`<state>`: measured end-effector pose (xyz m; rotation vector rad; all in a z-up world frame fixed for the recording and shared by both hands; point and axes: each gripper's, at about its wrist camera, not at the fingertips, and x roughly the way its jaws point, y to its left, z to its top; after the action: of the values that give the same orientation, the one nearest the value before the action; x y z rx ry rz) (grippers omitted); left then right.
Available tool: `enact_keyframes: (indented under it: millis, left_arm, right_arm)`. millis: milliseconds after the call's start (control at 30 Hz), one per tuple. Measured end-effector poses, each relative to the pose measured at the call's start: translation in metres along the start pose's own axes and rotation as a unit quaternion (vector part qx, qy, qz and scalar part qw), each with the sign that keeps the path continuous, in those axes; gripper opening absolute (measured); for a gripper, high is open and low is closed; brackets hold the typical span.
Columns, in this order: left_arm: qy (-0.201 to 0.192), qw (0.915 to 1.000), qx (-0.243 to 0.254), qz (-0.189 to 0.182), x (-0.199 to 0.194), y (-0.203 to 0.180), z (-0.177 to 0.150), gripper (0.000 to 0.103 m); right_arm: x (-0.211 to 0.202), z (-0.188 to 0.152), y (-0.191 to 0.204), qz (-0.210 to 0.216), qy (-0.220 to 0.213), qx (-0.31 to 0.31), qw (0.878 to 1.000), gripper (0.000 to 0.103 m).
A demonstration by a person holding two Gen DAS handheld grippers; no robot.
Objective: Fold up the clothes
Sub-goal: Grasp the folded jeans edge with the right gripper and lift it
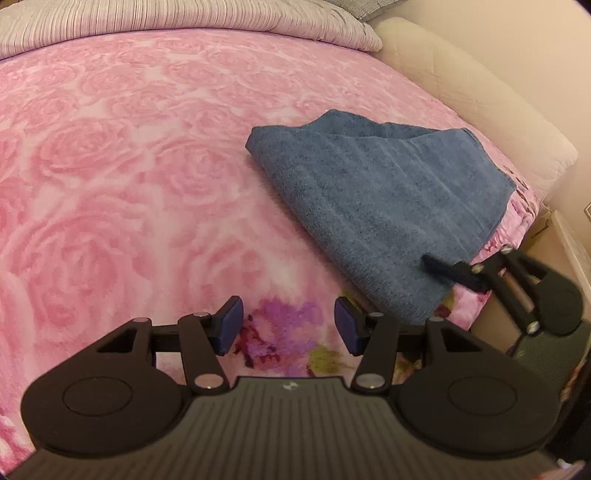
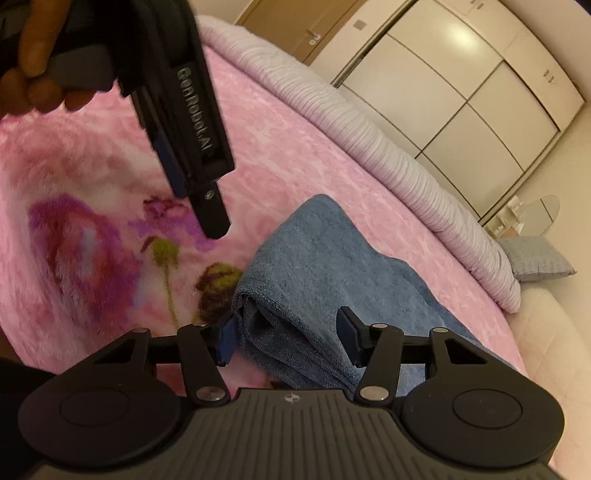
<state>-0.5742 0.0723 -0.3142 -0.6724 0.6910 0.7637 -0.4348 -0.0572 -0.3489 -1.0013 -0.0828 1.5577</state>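
Note:
A folded blue towel (image 1: pixel 380 206) lies on the pink rose-patterned blanket (image 1: pixel 129 166), near the bed's right edge. My left gripper (image 1: pixel 289 328) hovers open over bare blanket to the left of the towel's near corner, with nothing between its pads. In the right wrist view, my right gripper (image 2: pixel 288 341) is shut on the thick folded edge of the towel (image 2: pixel 332 266), one pad against each side. The left wrist view shows the right gripper (image 1: pixel 443 273) coming in from the right, one finger lying on top of the towel's near corner. A hand (image 2: pixel 33 74) holds the left gripper.
A striped grey quilt (image 1: pixel 184 22) is bunched along the far side of the bed. A cream padded bed frame (image 1: pixel 461 92) runs along the right. Beyond the bed stand a cream wardrobe (image 2: pixel 461 92) and a grey cushion (image 2: pixel 535 258).

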Motion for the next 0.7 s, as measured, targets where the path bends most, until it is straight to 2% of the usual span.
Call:
enact_keyframes:
  millis: [100, 200, 233, 267, 400, 467, 533, 600, 667, 700]
  left_arm:
    - [0.000, 1.0000, 0.003, 0.000, -0.001, 0.000, -0.001, 0.049]
    - [0.000, 1.0000, 0.001, 0.000, -0.002, 0.002, -0.001, 0.049]
    - [0.000, 1.0000, 0.002, 0.001, -0.003, 0.001, -0.001, 0.049]
    - [0.001, 1.0000, 0.005, 0.002, -0.004, 0.000, -0.001, 0.049]
    - [-0.007, 0.9999, 0.013, 0.005, -0.009, -0.002, 0.008, 0.049]
    - [-0.017, 0.9997, 0.016, 0.001, -0.010, -0.005, 0.017, 0.049]
    - [-0.028, 0.9993, 0.023, -0.005, -0.010, -0.011, 0.027, 0.049]
    - [-0.040, 0.9984, 0.036, -0.014, -0.008, -0.022, 0.040, 0.049]
    - [-0.051, 0.9969, 0.053, -0.028, -0.002, -0.036, 0.053, 0.049]
    - [-0.056, 0.9959, 0.062, -0.037, 0.002, -0.043, 0.059, 0.049]
  right_arm:
    - [0.006, -0.004, 0.018, -0.013, -0.007, -0.065, 0.998, 0.054]
    - [0.008, -0.004, 0.024, -0.024, -0.014, -0.084, 0.996, 0.053]
    - [0.008, -0.003, 0.023, -0.024, -0.015, -0.082, 0.996, 0.048]
    - [0.008, -0.003, 0.022, -0.023, -0.016, -0.078, 0.997, 0.038]
    - [0.005, 0.004, -0.004, 0.011, -0.017, 0.004, 1.000, 0.018]
    - [0.003, 0.006, -0.037, 0.051, -0.019, 0.111, 0.992, 0.013]
    - [-0.003, 0.000, -0.081, 0.097, -0.032, 0.236, 0.966, 0.012]
    - [-0.008, -0.013, -0.125, 0.123, -0.051, 0.339, 0.931, 0.012]
    - [-0.010, -0.030, -0.171, 0.137, -0.070, 0.433, 0.888, 0.013]
    - [-0.011, -0.045, -0.193, 0.141, -0.077, 0.484, 0.860, 0.013]
